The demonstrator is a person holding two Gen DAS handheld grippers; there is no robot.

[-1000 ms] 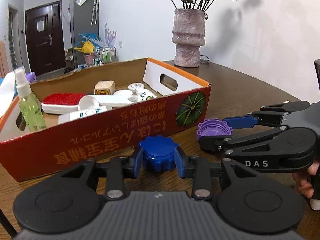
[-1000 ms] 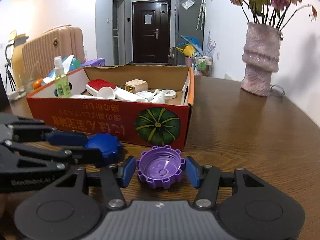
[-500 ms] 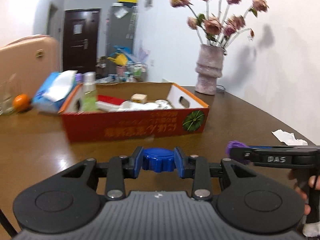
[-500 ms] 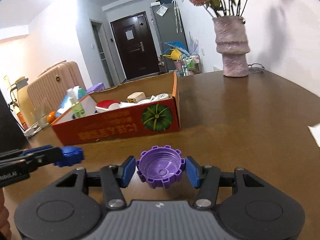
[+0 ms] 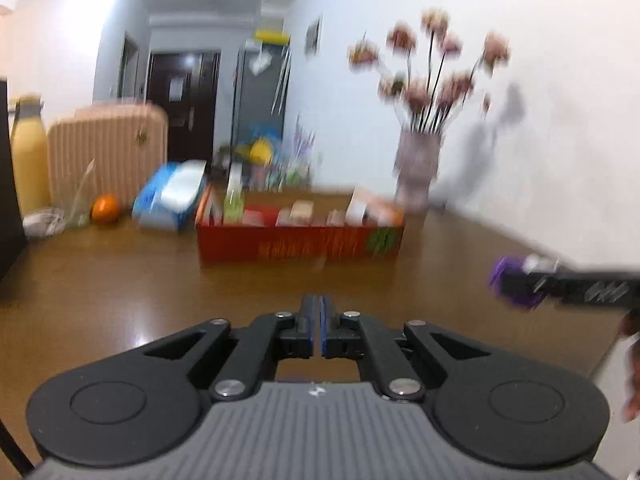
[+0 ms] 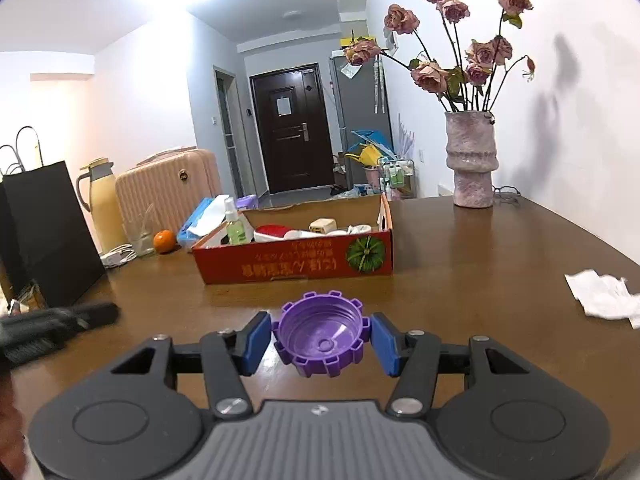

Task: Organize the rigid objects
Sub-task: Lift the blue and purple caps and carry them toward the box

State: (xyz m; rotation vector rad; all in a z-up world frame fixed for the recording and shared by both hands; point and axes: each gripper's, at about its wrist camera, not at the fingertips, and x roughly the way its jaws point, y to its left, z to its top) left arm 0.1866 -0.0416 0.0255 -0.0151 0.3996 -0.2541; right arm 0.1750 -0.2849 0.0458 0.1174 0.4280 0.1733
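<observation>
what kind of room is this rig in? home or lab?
Most likely a home, a living or dining area opening onto an entry hall. A wooden table carries a vase of dried roses, a pink suitcase stands beside it, and a dark front door sits next to a fridge.

one purple cap [image 6: 321,335], one box [image 6: 294,266]
</observation>
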